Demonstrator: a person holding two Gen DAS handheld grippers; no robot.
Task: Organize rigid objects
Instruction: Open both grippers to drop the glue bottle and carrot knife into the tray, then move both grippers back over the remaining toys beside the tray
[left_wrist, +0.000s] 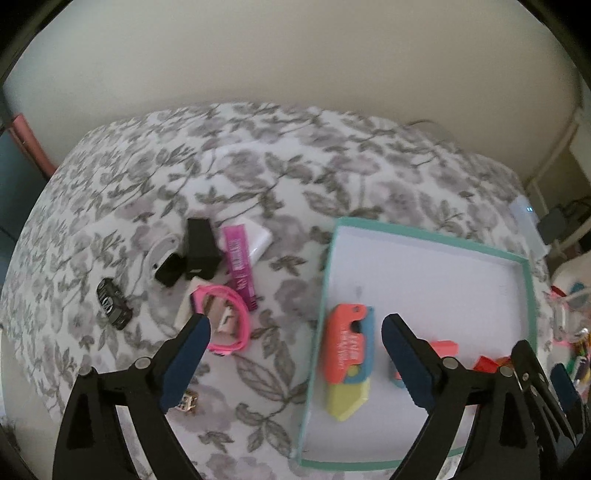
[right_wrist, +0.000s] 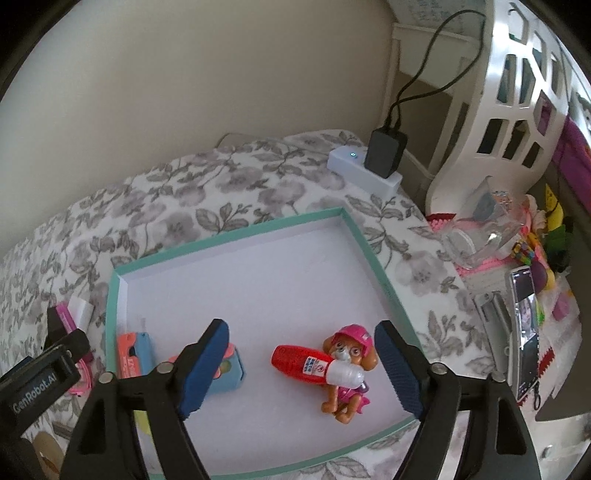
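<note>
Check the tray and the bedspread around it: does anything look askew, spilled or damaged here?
Nothing looks spilled or damaged. In the teal-rimmed tray, the red roll-on bottle lies tipped across the toy pup figure rather than flat. Left of the tray, small items still sit in a loose heap, including a pink bracelet and a magenta tube.

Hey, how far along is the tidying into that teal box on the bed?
Done: the teal box already holds the orange toy knife, a blue block, the red bottle and the pup figure. In hand: nothing; left gripper and right gripper are open. Left: the pink band, pink tube and black pieces on the bedspread.
</note>
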